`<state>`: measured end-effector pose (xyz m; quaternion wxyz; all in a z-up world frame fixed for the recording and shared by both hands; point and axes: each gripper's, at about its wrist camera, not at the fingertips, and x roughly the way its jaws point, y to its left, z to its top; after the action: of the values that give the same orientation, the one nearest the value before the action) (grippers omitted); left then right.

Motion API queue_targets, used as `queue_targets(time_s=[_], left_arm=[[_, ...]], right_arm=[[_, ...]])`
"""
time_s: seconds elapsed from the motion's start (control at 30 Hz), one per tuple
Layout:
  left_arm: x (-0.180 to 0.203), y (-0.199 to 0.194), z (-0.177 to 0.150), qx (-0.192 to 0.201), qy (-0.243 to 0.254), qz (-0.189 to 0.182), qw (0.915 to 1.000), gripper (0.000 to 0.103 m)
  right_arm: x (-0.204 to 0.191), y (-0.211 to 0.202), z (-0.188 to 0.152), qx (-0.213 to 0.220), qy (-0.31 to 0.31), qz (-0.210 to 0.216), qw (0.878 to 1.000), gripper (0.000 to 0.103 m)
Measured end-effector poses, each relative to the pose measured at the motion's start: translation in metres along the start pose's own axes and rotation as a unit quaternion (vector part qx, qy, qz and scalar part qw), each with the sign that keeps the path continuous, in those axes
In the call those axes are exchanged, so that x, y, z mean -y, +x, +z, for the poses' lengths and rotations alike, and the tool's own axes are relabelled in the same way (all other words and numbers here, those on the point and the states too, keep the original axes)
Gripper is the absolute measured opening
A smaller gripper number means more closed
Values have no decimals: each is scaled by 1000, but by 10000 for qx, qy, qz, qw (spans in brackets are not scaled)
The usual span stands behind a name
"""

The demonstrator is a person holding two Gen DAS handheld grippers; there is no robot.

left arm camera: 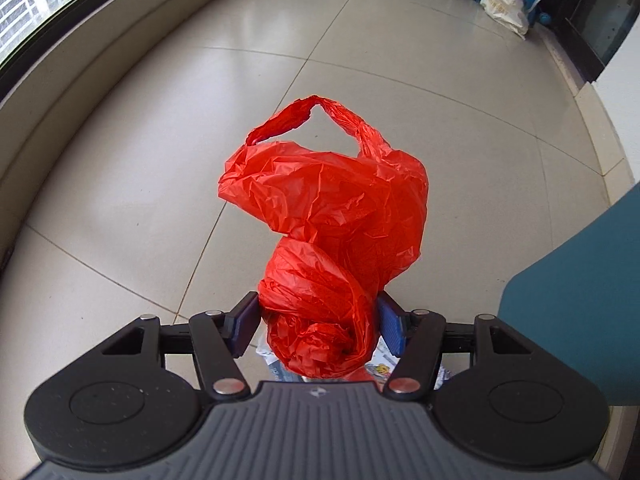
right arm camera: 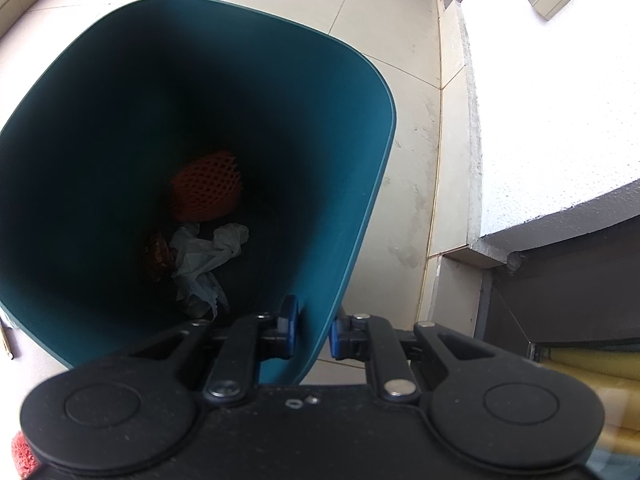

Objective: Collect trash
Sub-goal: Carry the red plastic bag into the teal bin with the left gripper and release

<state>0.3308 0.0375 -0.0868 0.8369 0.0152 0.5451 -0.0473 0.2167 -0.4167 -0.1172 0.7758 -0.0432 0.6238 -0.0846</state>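
L gripper clamps a crumpled red plastic bag above tiled floor, teal bin just right. R gripper pinches bin wall; inside: orange foam net, white tissue.

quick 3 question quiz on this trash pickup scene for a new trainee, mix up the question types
1. True or false: the left gripper holds a crumpled red plastic bag.
2. What does the right gripper pinch? A) a white tissue B) the wall of the teal bin C) nothing
3. Name two things lying at the bottom of the bin.

Key
1. True: the blue pads press the bag's bunched lower part from both sides.
2. B: one pad sits inside the wall, the other outside.
3. An orange foam fruit net and crumpled white plastic or tissue.
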Motion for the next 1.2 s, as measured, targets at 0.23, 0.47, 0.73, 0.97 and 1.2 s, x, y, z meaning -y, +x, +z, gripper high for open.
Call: queue_targets(time_s=[0.23, 0.47, 0.73, 0.97, 1.2], left_arm=[[75, -68, 19, 522, 818, -728, 9926, 61], [148, -98, 16, 699, 1617, -1279, 9760, 61], [225, -81, 6, 327, 2181, -1685, 9607, 61], [275, -39, -8, -352, 2520, -1636, 9531, 61], [313, 0, -27, -659, 2881, -1344, 9458, 61]], right_arm=[[2, 1, 0, 26, 21, 70, 10000, 14], [3, 0, 0, 38, 46, 101, 9999, 14], [6, 0, -2, 78, 59, 170, 9998, 11], [3, -4, -2, 193, 25, 224, 9996, 10], [1, -6, -3, 245, 9, 271, 9993, 9]])
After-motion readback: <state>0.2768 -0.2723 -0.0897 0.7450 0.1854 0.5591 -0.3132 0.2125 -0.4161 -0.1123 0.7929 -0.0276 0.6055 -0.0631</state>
